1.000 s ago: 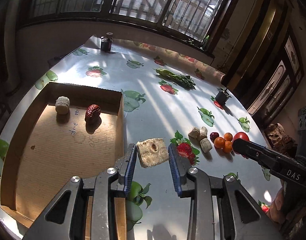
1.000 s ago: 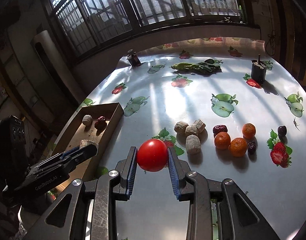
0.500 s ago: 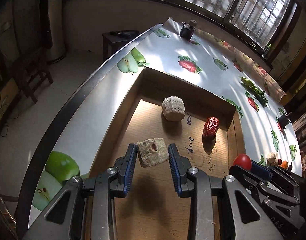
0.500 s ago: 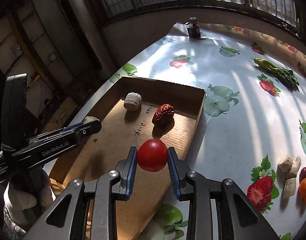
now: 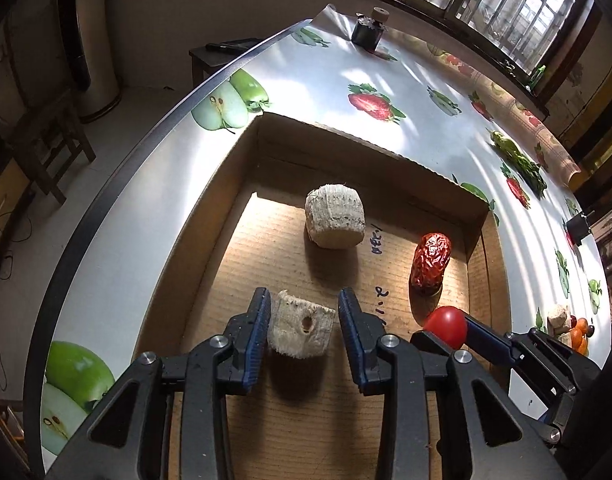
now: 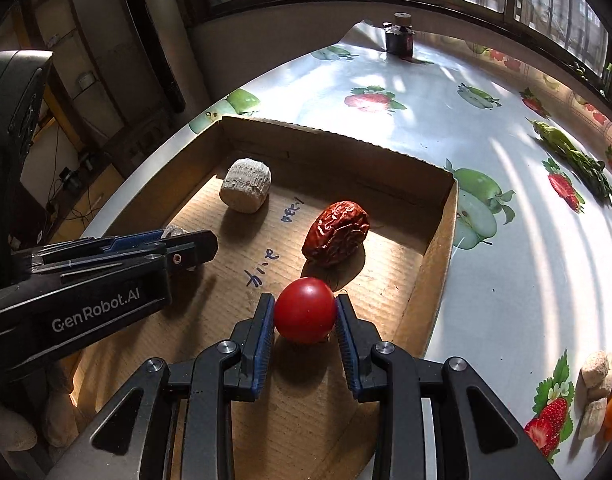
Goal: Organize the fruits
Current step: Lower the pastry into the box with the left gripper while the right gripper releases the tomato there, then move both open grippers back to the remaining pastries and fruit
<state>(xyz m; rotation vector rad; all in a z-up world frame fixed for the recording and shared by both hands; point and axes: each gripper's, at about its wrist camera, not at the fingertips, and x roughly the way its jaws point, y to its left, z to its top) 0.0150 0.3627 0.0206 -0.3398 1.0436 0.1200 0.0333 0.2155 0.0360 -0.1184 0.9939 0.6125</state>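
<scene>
My left gripper [image 5: 304, 324] is low inside the cardboard box [image 5: 370, 144]. A pale cut chunk with a hole [image 5: 300, 329] sits between its fingers, touching the left pad, with a gap at the right pad. My right gripper [image 6: 305, 312] is shut on a red tomato [image 6: 304, 310] low over the box floor. A pale ridged chunk [image 5: 335, 216] and a wrinkled red date [image 5: 430, 258] lie in the box. In the right wrist view the box [image 6: 438, 240], the ridged chunk [image 6: 245, 191] and the date [image 6: 336, 232] show too.
Loose pale chunks, small oranges and dark fruits [image 5: 574, 326] lie on the fruit-print tablecloth at far right, also in the right wrist view [image 6: 598, 384]. Green vegetables [image 6: 574, 156] lie further back. A dark jar [image 5: 368, 28] stands at the far table edge.
Both grippers have moved from over the table into the box and come down low. The left jaws have widened a little around the pale chunk. The tomato stays gripped.
</scene>
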